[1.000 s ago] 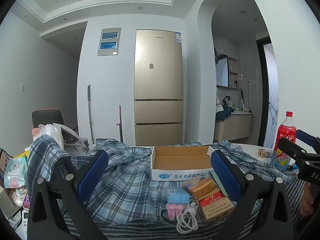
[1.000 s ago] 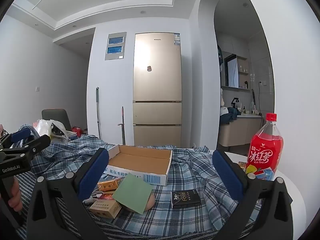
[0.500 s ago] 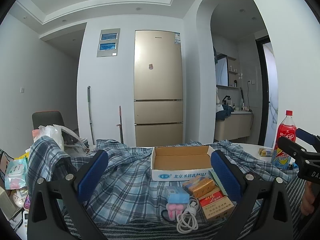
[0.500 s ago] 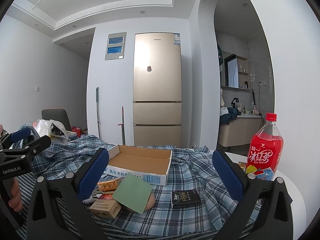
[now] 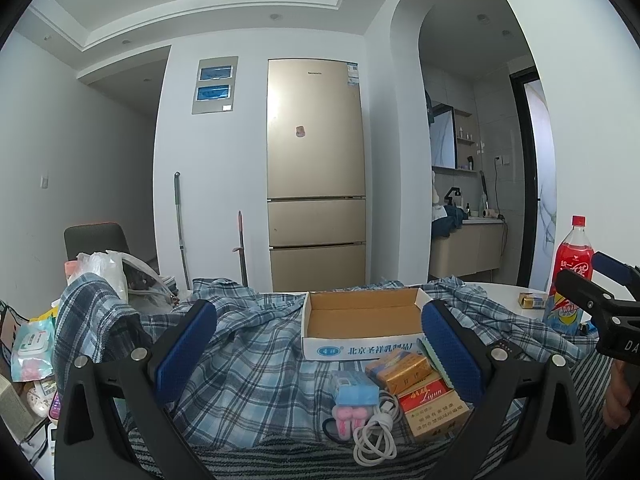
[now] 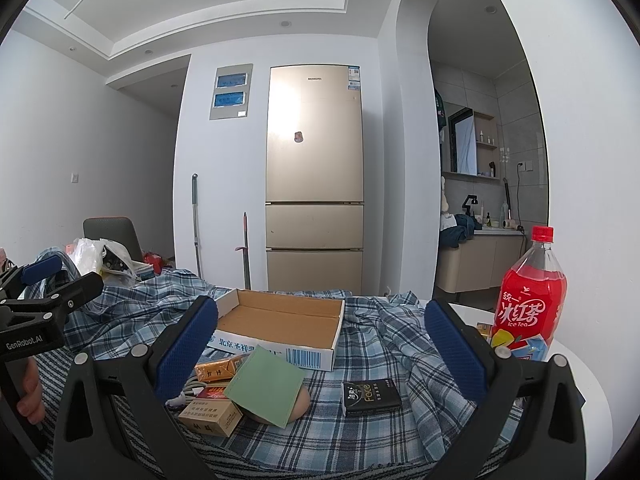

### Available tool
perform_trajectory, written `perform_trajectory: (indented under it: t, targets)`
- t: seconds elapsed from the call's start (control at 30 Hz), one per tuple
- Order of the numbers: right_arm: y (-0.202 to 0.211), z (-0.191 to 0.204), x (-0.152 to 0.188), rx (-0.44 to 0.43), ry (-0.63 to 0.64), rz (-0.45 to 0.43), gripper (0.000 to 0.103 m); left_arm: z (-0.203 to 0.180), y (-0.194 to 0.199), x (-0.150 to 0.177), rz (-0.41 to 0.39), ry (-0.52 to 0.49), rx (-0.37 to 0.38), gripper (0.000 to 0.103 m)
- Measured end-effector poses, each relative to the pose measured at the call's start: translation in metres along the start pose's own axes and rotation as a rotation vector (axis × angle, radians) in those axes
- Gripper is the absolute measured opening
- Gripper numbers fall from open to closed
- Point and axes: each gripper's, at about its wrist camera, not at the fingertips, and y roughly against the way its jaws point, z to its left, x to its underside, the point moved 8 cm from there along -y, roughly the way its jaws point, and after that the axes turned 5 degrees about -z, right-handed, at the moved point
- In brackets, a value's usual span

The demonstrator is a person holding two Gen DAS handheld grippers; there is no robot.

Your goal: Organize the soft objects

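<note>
A blue plaid shirt (image 5: 248, 360) lies spread over the table, also in the right wrist view (image 6: 384, 360). An open, empty cardboard box (image 5: 360, 320) sits on it (image 6: 280, 328). In front of the box lie a green sponge (image 6: 266, 388), cigarette packs (image 5: 432, 404), a black pack (image 6: 370, 396), a white cable (image 5: 376, 432) and a small blue and pink item (image 5: 352, 404). My left gripper (image 5: 316, 356) is open and empty above these things. My right gripper (image 6: 320, 356) is open and empty over the sponge and black pack.
A red iced tea bottle (image 6: 528, 300) stands at the table's right edge. A plastic bag (image 5: 104, 276) and wet wipes pack (image 5: 32, 344) sit at the left. A striped cloth (image 5: 280, 456) covers the near edge. A fridge (image 5: 316, 176) stands behind.
Both grippers stay open and hardly move; the left wrist view has shifted very slightly.
</note>
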Motion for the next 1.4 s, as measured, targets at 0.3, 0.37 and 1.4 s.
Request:
perform_trajectory:
  t: [0.3,0.37,1.4]
  targets:
    - [-0.0011,-0.0001,0.0005,-0.001,-0.001,-0.001,0.103,-0.0008,0.0003,0.0005,0.001,-0.003,0.000,0.103]
    - [-0.0015,0.0002,0.0000,-0.001,-0.001,-0.001,0.103,-0.0014,-0.0002,0.0006,0.002,-0.004,0.001,0.103]
    - [-0.0016,0.0002,0.0005,0.000,0.000,0.000,0.103,-0.0020,-0.0020,0.0000,0.000,-0.009,0.002,0.103]
